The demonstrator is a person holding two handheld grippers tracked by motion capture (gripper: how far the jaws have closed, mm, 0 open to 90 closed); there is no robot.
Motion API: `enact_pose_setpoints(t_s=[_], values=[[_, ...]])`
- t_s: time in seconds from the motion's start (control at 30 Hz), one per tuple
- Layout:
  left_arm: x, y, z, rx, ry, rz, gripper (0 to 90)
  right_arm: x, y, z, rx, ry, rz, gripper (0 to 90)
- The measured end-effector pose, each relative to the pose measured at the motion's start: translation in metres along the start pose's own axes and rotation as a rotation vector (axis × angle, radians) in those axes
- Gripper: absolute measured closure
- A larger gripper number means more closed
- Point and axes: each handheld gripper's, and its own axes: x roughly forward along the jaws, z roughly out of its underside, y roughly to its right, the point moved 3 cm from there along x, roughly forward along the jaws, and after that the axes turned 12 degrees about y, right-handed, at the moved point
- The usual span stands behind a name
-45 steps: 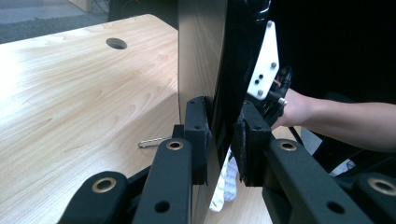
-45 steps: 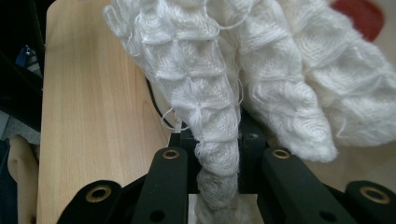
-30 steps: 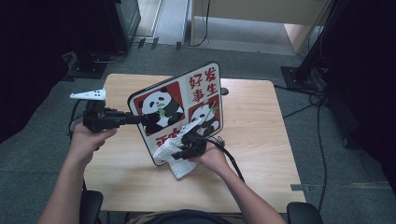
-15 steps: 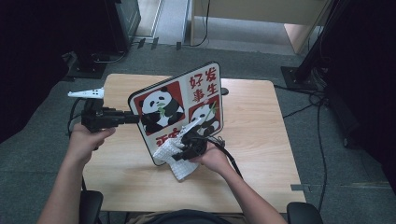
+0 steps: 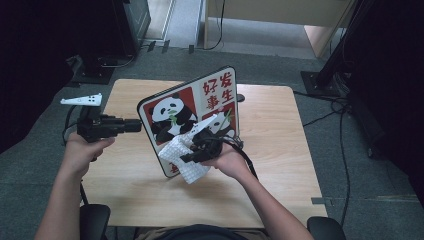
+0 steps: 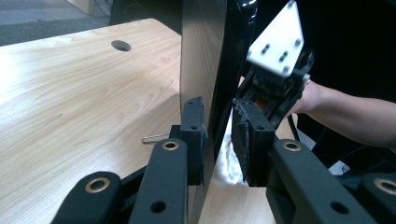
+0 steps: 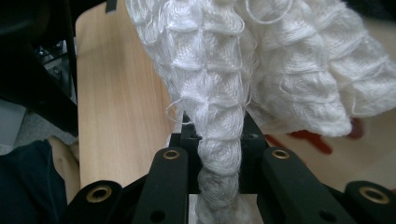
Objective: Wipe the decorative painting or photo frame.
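Note:
A panda board [image 5: 190, 107] with red characters stands tilted on its lower edge on the wooden table [image 5: 280, 150]. My left gripper [image 5: 137, 125] is shut on the board's left edge. In the left gripper view this gripper [image 6: 218, 140] has the thin dark board [image 6: 201, 56] between its pads; its jaws have just been closing on it. My right gripper [image 5: 192, 150] is shut on a white waffle cloth [image 5: 182, 160] and holds it against the board's front face. In the right gripper view the cloth [image 7: 224, 60] bunches out of that gripper's [image 7: 219, 140] pads.
A paper clip [image 6: 154, 138] lies on the table behind the board, and a cable hole [image 5: 241, 97] sits near the far edge. Black stands and cables [image 5: 345, 100] crowd the floor at the right. Dark equipment [image 5: 100, 30] stands beyond the far left corner.
My right hand has risen with the cloth, moving up the board's face. The left hand and the board have stayed in place.

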Motion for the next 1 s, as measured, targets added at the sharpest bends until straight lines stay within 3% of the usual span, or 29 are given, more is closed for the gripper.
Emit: enact_pose_setpoints(t_s=[0.13,0.5,1.0], values=[[-0.002,-0.007,0.001,-0.008,-0.010,-0.017,80.7,-0.008,-0.005,-0.019,-0.019,0.016,0.005,78.2],[0.010,-0.018,-0.001,-0.040,-0.020,0.012,88.8,-0.022,-0.020,-0.074,-0.049,0.061,0.016,78.2],[0.020,-0.016,-0.005,0.012,-0.001,0.016,88.8,-0.045,-0.038,-0.146,-0.135,0.131,0.043,78.1]])
